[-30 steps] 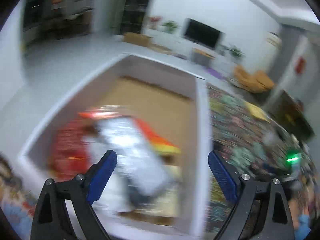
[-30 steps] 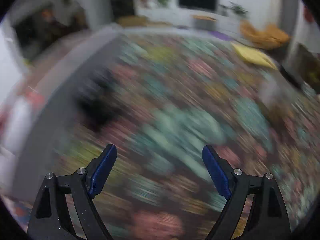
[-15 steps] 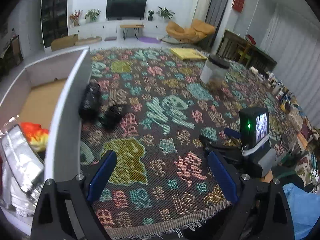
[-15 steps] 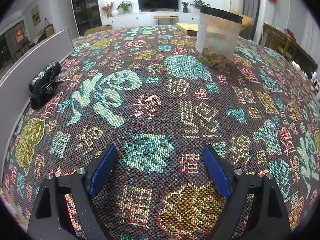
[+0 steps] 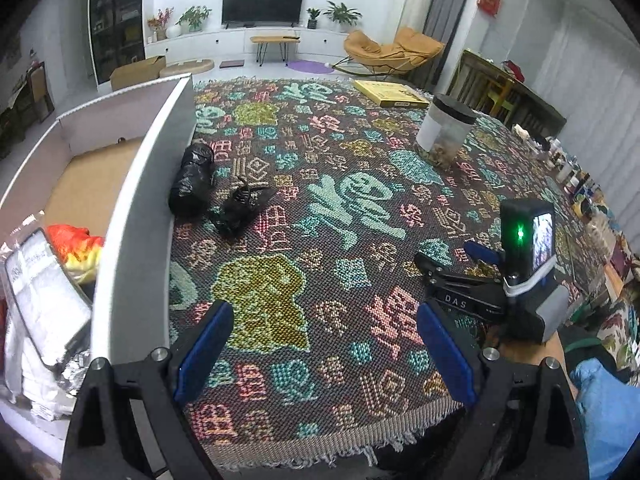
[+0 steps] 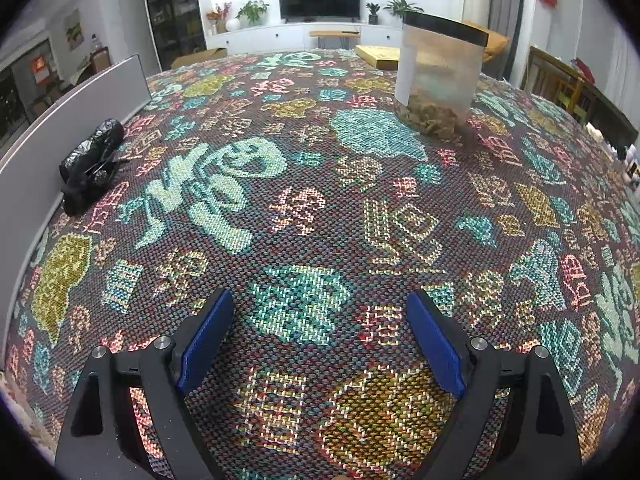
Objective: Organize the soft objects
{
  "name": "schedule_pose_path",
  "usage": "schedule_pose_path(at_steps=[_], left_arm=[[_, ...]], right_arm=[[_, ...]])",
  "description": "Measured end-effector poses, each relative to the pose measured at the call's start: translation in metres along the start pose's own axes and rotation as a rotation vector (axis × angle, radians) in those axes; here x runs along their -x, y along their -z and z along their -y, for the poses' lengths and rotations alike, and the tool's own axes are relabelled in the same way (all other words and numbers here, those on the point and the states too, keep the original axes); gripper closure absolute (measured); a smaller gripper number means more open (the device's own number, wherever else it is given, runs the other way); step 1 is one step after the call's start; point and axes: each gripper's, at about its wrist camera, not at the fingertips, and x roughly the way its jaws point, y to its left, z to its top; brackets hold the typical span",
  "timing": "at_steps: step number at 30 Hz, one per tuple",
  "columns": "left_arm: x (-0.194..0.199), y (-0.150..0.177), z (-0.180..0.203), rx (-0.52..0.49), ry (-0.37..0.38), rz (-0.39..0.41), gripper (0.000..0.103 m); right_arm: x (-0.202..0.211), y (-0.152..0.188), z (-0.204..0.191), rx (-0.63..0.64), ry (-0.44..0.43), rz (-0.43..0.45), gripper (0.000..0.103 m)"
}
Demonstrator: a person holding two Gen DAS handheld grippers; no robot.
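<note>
Black plastic bundles [image 5: 191,179] lie on the patterned woven cloth [image 5: 344,216], just beside the white wall of the box [image 5: 140,216]; a second crumpled black one [image 5: 239,211] sits next to the first. Inside the box are a silvery packet [image 5: 40,292] and an orange item [image 5: 80,246]. Left gripper [image 5: 324,356] and right gripper [image 6: 320,344] both stand wide apart, holding nothing, over bare cloth. A clear jar [image 6: 438,84] stands farther off.

"DAS" in white on the right hand-held gripper [image 5: 460,276] body
</note>
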Motion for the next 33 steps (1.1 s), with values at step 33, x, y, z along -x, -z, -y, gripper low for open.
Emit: schedule_pose_path(at_steps=[33], left_arm=[[-0.033,-0.019,0.000,0.015,-0.098,0.019,0.010]], right_arm=[[-0.013,-0.045,0.005,-0.032,-0.064,0.028,0.014]])
